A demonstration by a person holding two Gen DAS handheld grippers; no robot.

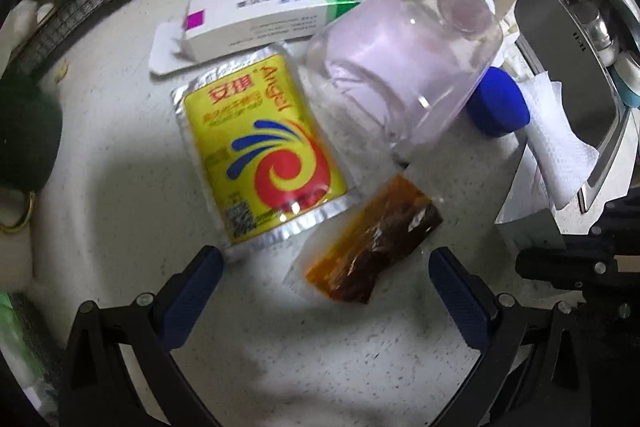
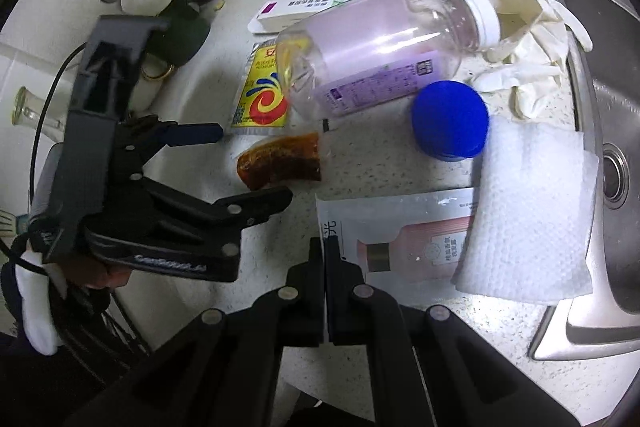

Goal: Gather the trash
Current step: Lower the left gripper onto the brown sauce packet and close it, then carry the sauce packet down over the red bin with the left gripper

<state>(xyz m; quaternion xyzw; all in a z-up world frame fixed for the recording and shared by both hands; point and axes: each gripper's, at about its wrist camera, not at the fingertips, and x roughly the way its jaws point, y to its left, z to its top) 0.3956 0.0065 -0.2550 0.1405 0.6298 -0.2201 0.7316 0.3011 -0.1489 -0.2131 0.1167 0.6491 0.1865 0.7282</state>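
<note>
Left gripper [image 1: 326,271] points down at the countertop [image 1: 120,155] with its blue-padded fingers [image 1: 196,287] spread wide and nothing between them. In the left wrist view the brown sauce sachet [image 1: 370,245] lies just ahead of the gap, a corner of it overlapped by the yellow yeast packet [image 1: 260,143]. Behind them a clear plastic bottle [image 1: 400,67] lies on its side, apparently empty apart from its lilac label, white cap on; beside it are a blue lid [image 1: 498,103] and a white medicine box [image 1: 272,15].

In the right wrist view the right gripper [image 2: 326,251] has its jaws pressed together, pinching the corner of a flat white-and-pink pouch [image 2: 404,231]; a paper towel [image 2: 532,211] overlaps the pouch's far edge, next to the sink [image 2: 608,107], whose visible basin looks empty. Crumpled gloves [image 2: 520,27] lie by the bottle's cap.

Risks, as I judge them: lifting the pouch could drag the towel into the sink, and the thin corner pinch may slip. Closing on the sachet too hard could burst it, or catch the yeast packet too.
</note>
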